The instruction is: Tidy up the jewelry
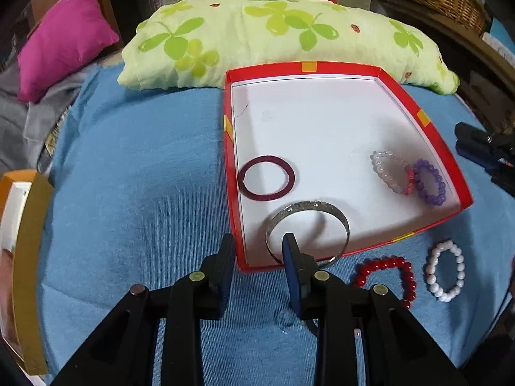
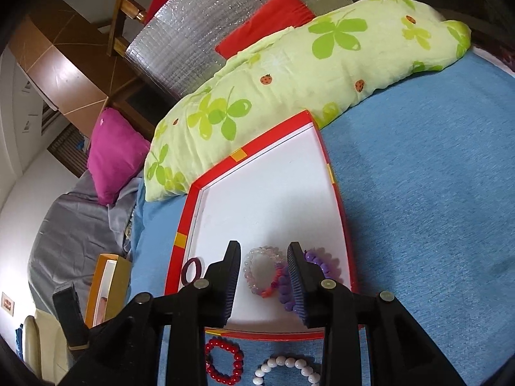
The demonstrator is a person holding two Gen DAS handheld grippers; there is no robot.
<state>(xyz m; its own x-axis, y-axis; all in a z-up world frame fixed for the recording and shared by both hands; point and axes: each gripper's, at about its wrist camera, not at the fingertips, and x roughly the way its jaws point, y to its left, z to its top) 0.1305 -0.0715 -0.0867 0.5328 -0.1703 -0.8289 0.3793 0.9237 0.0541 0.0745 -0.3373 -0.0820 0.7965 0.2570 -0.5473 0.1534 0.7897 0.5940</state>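
Nearest to the cameras, two beaded bracelets are not yet sorted: the red bead bracelet [image 1: 391,275] and the white bead bracelet [image 1: 445,270] lie on the blue bed cover [image 1: 145,199], just outside the near wall of the red box [image 1: 428,125]. The left gripper [image 1: 259,247] hangs over the box's near corner, fingers a bit apart w/ nothing pressed between them; one finger stands in front of the silver bangle [image 1: 307,228], which leans half in the box, its near edge over the wall, so I judge it is not well placed yet. The right gripper [image 2: 264,276] is over the box, fingers also narrow-open & empty. Below it the clear bead bracelet [image 2: 262,271] & purple bead bracelet [image 2: 318,265] lie inside, touching each other. Farther left in the box is the dark red ring band [image 1: 266,177]. So approx. three pcs are in, one half in, two left. Behind the box the green pillow [image 1: 257,38] lies.
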